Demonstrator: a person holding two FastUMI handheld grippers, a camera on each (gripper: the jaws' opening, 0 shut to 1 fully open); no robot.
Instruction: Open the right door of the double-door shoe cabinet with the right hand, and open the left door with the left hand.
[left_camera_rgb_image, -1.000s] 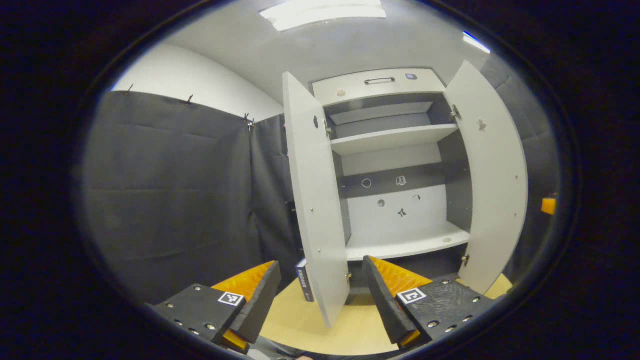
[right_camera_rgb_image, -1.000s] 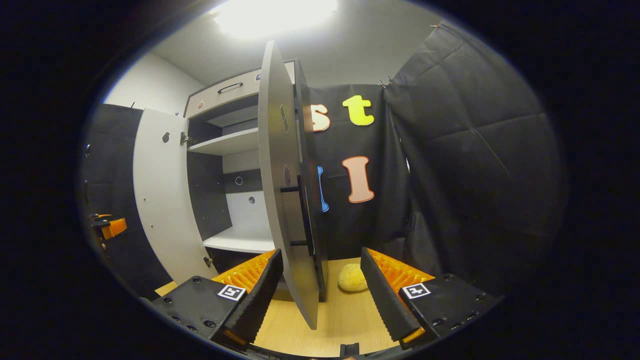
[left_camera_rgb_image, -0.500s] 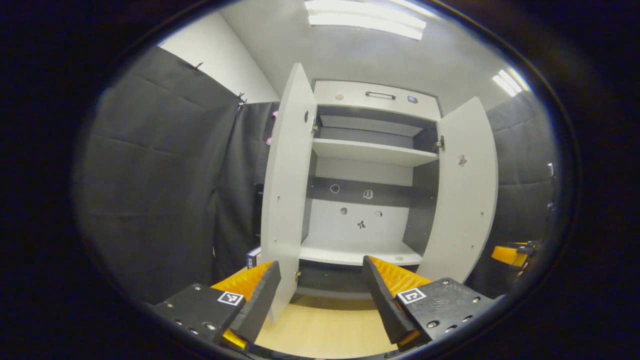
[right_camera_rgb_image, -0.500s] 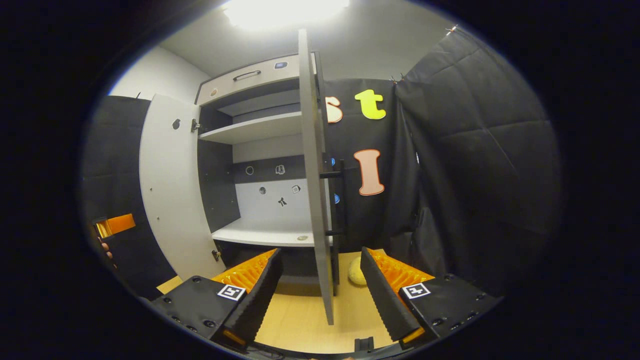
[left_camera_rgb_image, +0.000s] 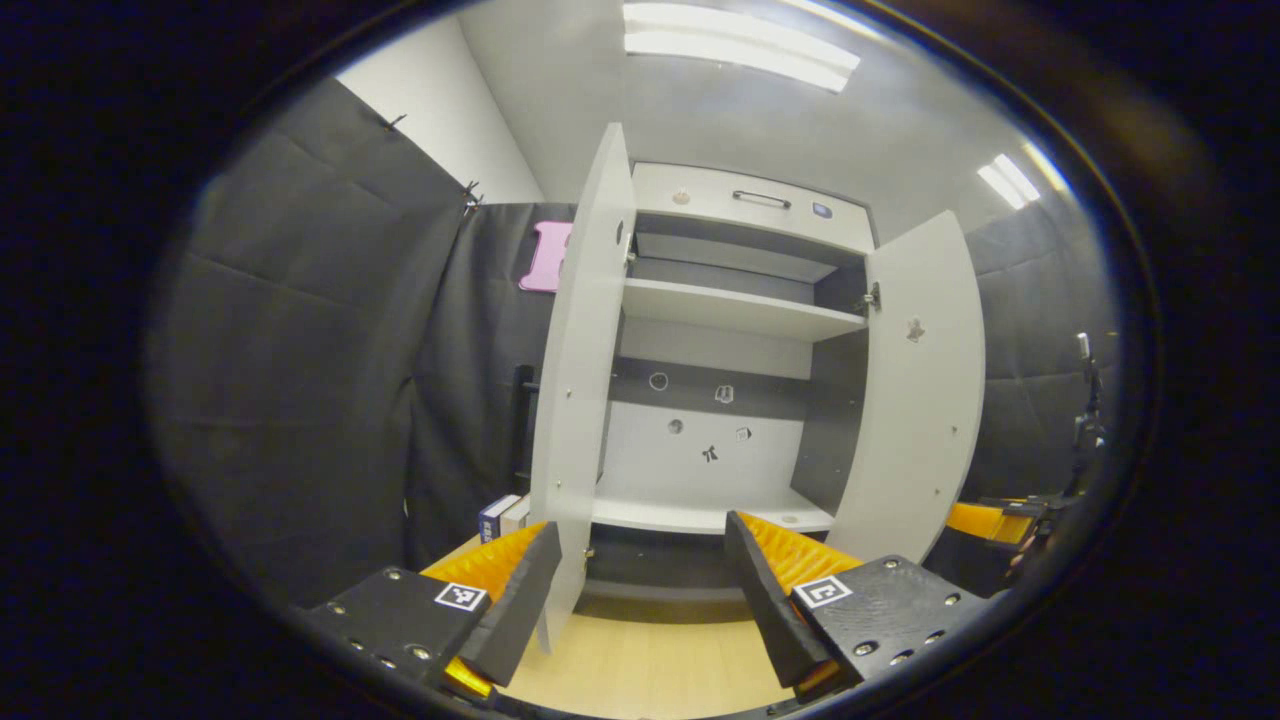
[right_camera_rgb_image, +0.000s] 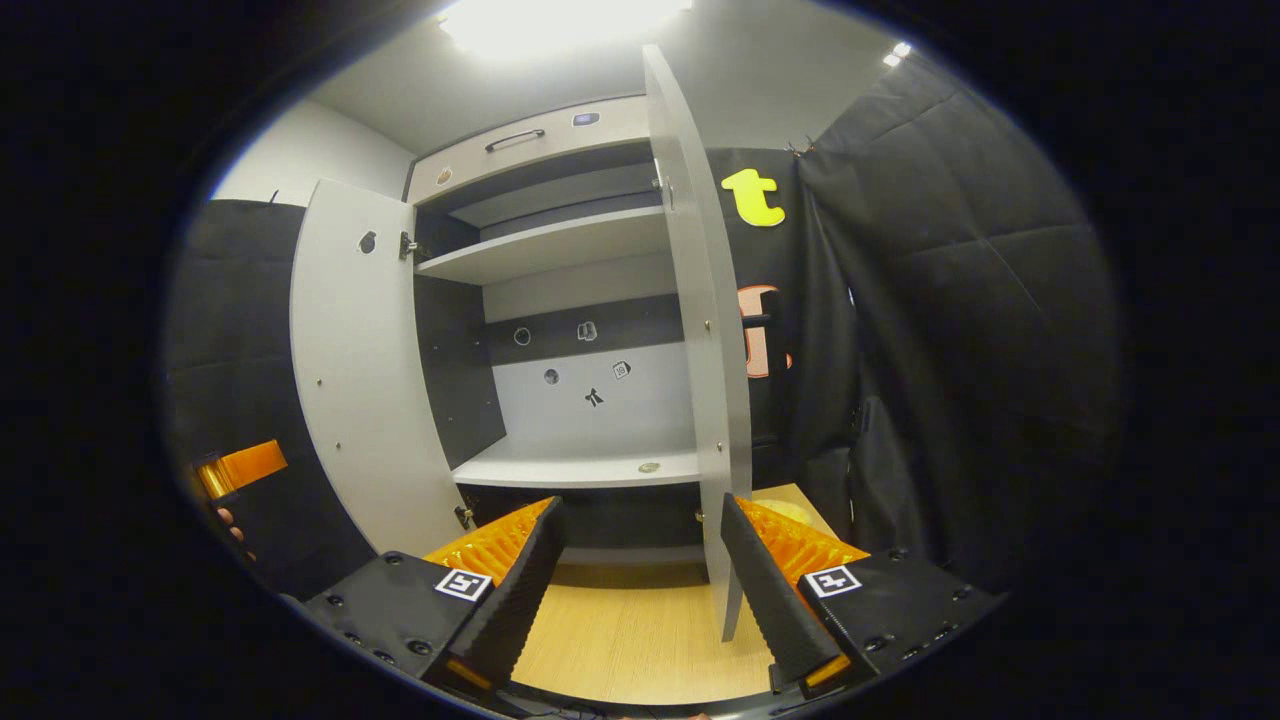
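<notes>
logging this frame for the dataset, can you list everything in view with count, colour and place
tall shoe cabinet: 1, pale grey outside with dark grey side walls, centre, both doors swung open
left cabinet door: 1, pale grey, open
right cabinet door: 1, pale grey, open
inner shelves: 2, pale grey, bare apart from one small round bit on the lower one
top drawer front with dark handle: 1, pale grey, above the shelves
light wooden floor: 1, tan, in front of the cabinet
small boxes: about 2, blue and white, behind the left door
left gripper: 1, black and orange, open
right gripper: 1, black and orange, open
</notes>
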